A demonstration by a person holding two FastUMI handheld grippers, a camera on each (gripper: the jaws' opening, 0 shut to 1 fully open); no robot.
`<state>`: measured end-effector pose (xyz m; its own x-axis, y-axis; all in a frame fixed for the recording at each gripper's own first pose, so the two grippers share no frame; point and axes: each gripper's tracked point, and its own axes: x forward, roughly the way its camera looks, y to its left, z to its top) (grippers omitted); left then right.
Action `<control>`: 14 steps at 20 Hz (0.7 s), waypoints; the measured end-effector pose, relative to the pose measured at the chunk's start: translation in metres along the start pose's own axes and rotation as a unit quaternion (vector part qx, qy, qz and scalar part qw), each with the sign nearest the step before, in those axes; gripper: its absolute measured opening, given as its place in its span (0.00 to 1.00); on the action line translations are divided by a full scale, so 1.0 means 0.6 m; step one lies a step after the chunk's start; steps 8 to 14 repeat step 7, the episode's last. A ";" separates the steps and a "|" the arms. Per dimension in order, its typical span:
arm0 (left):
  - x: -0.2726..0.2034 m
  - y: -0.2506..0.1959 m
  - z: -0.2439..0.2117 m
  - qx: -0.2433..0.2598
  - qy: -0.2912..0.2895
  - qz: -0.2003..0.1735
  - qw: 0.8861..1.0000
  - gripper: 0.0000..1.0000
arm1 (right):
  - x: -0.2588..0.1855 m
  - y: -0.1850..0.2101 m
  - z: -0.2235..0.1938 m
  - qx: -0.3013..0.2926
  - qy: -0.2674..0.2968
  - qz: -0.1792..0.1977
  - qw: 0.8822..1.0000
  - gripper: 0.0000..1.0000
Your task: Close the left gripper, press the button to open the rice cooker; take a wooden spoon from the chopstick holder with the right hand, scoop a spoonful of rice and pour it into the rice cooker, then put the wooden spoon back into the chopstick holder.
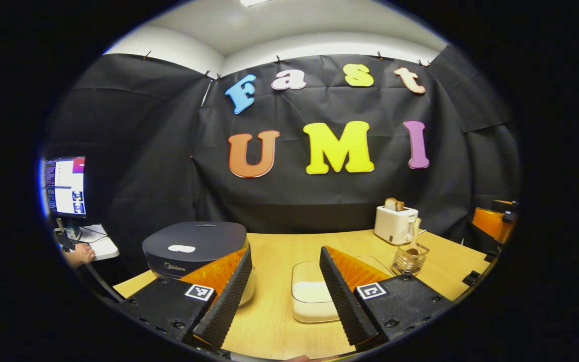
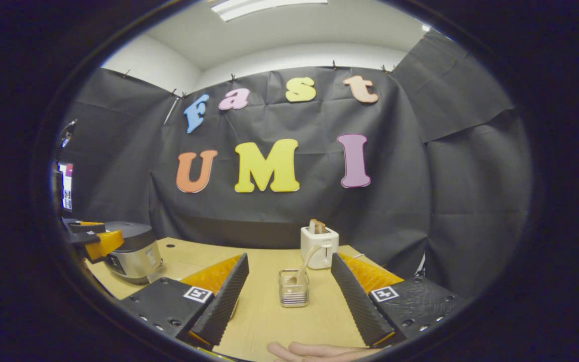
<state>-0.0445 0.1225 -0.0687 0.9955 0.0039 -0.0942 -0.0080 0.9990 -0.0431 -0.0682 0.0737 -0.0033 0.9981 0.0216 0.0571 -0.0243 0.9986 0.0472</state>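
rice cooker point(image 1: 194, 247) – dark lid, shut

Both tools point(image 1: 284, 296) point(image 2: 289, 301) gape wide, empty

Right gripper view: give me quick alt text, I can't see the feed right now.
The right gripper is open above a wooden table, aimed at a chopstick holder with a wooden spoon standing in it. A white toaster sits behind; the rice cooker, lid shut, is far left.
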 end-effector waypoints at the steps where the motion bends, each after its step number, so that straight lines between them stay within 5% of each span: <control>1: -0.009 -0.004 0.008 0.003 -0.007 -0.001 1.000 0.87 | 0.003 -0.001 -0.008 0.006 0.005 0.001 1.000 0.96; 14: -0.037 -0.014 0.031 0.012 -0.029 0.000 1.000 0.87 | 0.020 -0.008 -0.028 0.039 0.022 -0.002 0.999 0.96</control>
